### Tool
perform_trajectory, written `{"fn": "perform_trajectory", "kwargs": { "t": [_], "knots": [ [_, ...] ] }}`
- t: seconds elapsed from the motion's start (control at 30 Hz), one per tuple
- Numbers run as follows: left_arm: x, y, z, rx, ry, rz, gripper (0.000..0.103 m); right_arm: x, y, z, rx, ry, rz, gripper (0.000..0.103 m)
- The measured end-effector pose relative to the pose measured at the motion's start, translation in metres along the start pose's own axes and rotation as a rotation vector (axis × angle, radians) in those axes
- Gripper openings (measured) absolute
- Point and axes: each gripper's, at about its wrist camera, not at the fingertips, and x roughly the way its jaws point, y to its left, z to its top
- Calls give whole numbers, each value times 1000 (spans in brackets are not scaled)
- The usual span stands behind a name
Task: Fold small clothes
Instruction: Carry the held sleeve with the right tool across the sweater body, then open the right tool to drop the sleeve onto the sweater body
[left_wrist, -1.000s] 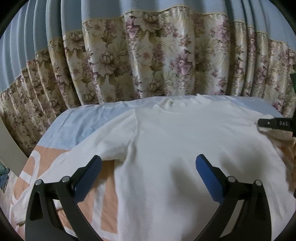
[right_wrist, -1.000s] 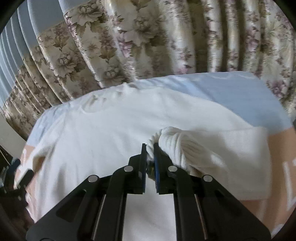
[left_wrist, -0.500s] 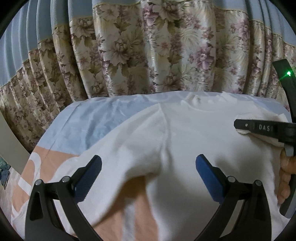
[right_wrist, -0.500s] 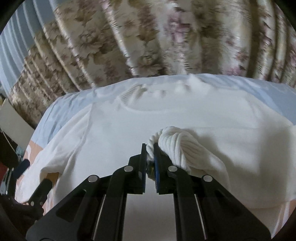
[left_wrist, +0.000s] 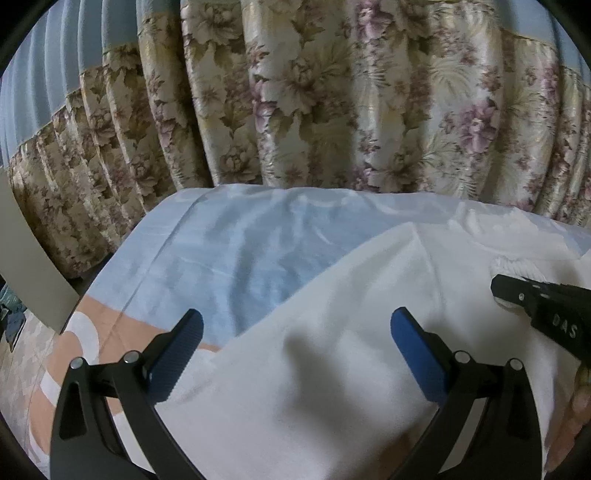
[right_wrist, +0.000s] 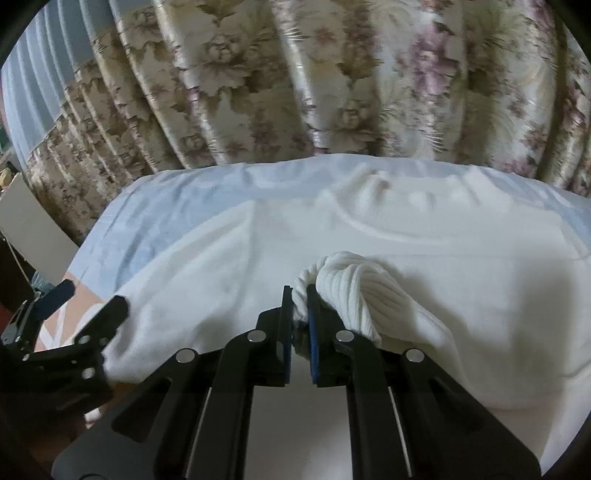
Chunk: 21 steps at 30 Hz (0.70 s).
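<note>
A white knitted sweater (left_wrist: 332, 369) lies spread on the bed, collar toward the curtain. In the right wrist view my right gripper (right_wrist: 299, 306) is shut on the ribbed cuff (right_wrist: 354, 284) of its right sleeve. That sleeve is drawn over the sweater's body (right_wrist: 406, 229). The left wrist view shows this gripper (left_wrist: 517, 291) at the right edge, cuff (left_wrist: 513, 266) in its tips. My left gripper (left_wrist: 295, 332) is open just above the sweater's left shoulder and sleeve area, nothing between its blue pads (left_wrist: 413, 354). It also shows as the left gripper (right_wrist: 86, 301) at the right wrist view's lower left.
The bed has a pale blue sheet (left_wrist: 240, 258) with a peach and white patterned part (left_wrist: 96, 325) at the lower left. A floral curtain (left_wrist: 332, 110) hangs close behind the bed. A pale panel (left_wrist: 33, 280) stands at the left. A person's hand (left_wrist: 569, 424) shows at lower right.
Both grippers moved left. The right one carried the cuff leftward across the sweater's body, folding the sleeve over. The left one, still open, now hovers over the sweater's left edge.
</note>
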Motion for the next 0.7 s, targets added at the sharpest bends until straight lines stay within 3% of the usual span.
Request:
{"fn": "perform_trajectory", "kwargs": {
  "t": [0.27, 0.3, 0.37, 0.4, 0.43, 0.5, 0.7],
  "knots": [
    [5, 24, 1, -27, 11, 33, 101, 12, 42, 5, -25, 5, 76, 9],
    [5, 26, 1, -31, 12, 33, 101, 13, 45, 5, -28, 13, 91, 15],
    [3, 28, 0, -37, 13, 36, 101, 12, 47, 5, -24, 27, 117, 37],
    [2, 28, 0, -36, 11, 38, 101, 6, 43, 4, -17, 16, 121, 55],
    [0, 28, -1, -35, 9, 35, 101, 1, 40, 5, -6, 1, 126, 63],
    [-3, 26, -2, -33, 8, 32, 101, -16, 27, 5, 13, -37, 126, 64],
    [-8, 14, -3, -37, 3, 26, 101, -53, -23, 8, 5, -110, -21, 65]
  ]
}}
